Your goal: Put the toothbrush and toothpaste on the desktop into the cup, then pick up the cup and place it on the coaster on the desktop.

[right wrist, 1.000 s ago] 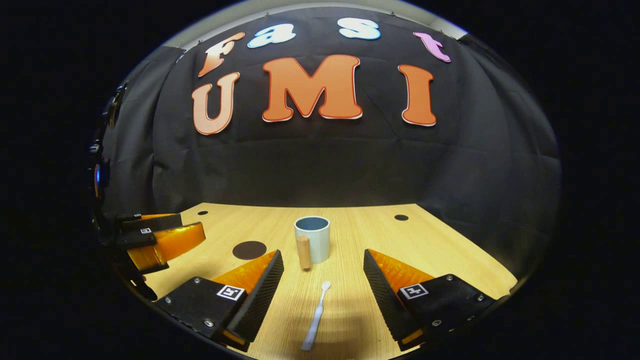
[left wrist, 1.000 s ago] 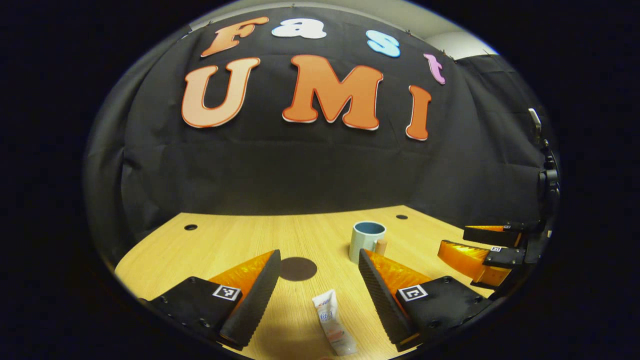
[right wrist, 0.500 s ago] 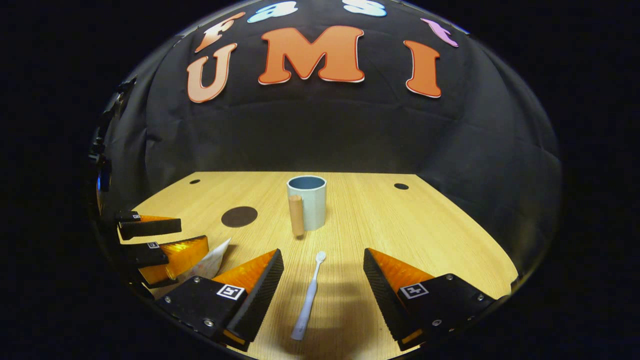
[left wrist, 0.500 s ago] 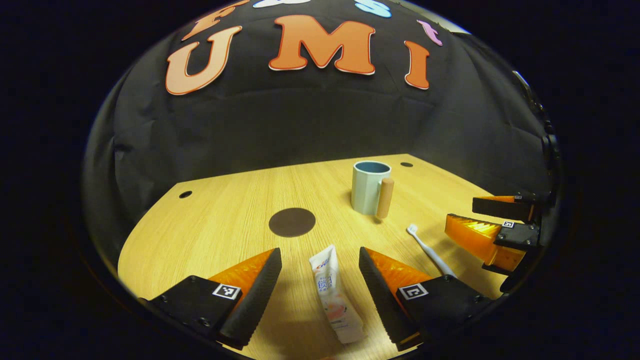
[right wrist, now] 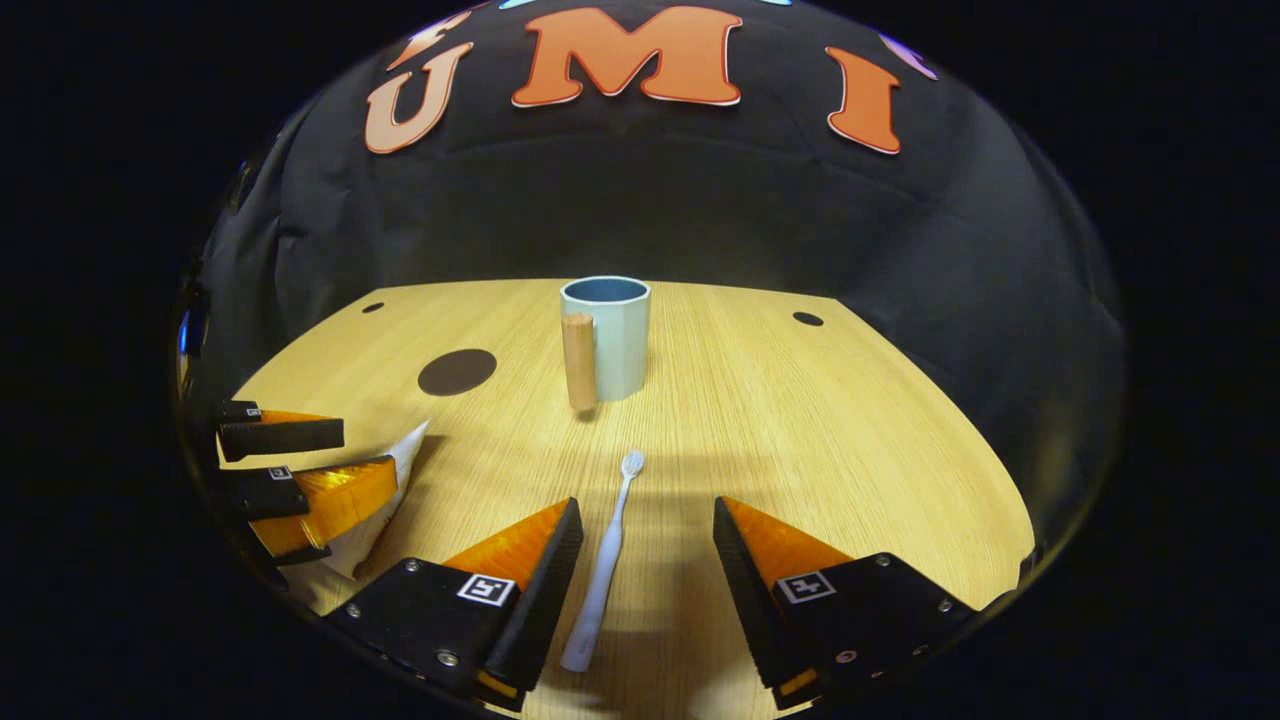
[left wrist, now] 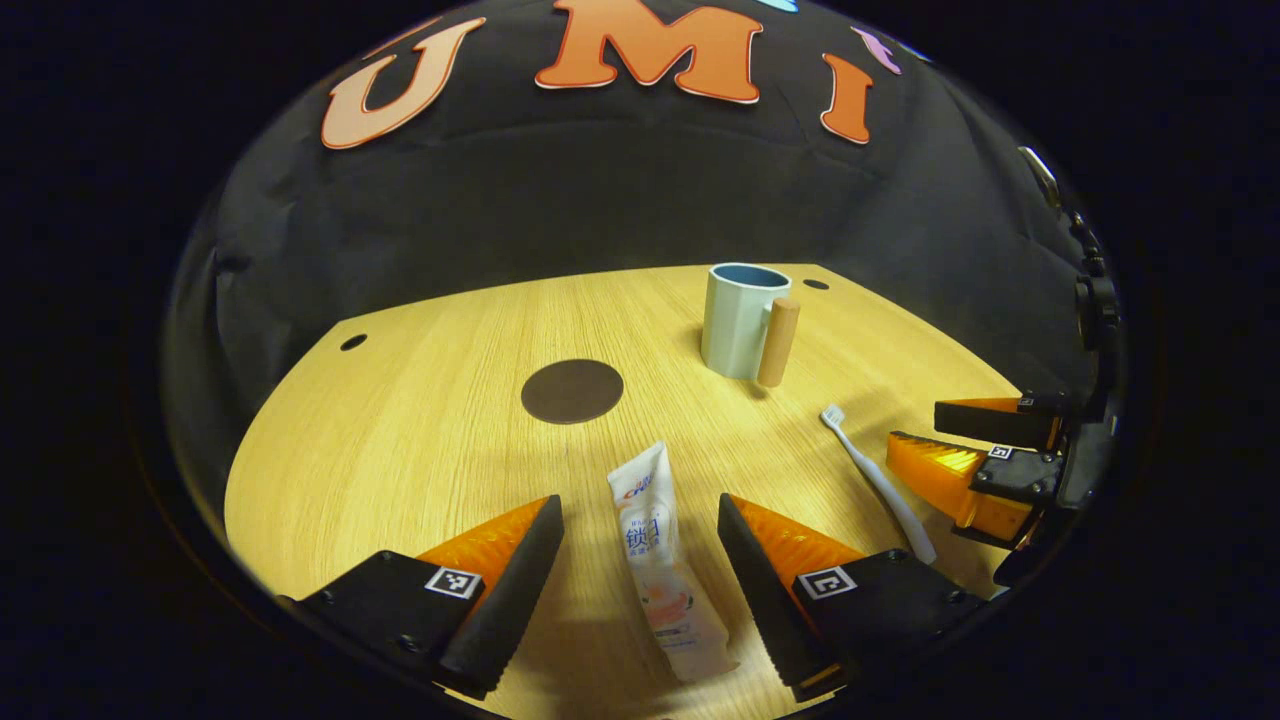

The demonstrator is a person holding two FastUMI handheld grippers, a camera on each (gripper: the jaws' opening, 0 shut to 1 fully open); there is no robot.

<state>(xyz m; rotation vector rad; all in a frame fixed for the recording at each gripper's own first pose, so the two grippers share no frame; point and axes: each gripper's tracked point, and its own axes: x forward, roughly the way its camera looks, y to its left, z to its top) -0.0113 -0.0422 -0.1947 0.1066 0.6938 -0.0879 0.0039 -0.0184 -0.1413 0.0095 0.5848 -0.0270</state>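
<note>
Both grippers have tipped down and come in toward the counter (left wrist: 400, 420) over the last second; more wood and less wall shows in each view than before.

Left gripper (left wrist: 640, 585): jaws wide apart, now straddling the toothpaste (left wrist: 662, 565), which lies flat between them with its cap end toward the camera. A second ago only part of the tube showed. No contact yet.

Right gripper (right wrist: 640, 580): jaws wide apart, toothbrush (right wrist: 603, 570) lying flat between them, head pointing far toward the cup (right wrist: 607, 335). It lies nearer the left finger than the right.

Cup upright, empty, far centre, handle on the near side. Coaster (left wrist: 572, 391) bare, left of the cup.

Judgement: both approaches nearly complete; next is the last descent and closing. Nothing is in the cup yet. The off-centre toothbrush may get nudged sideways on closing.
</note>
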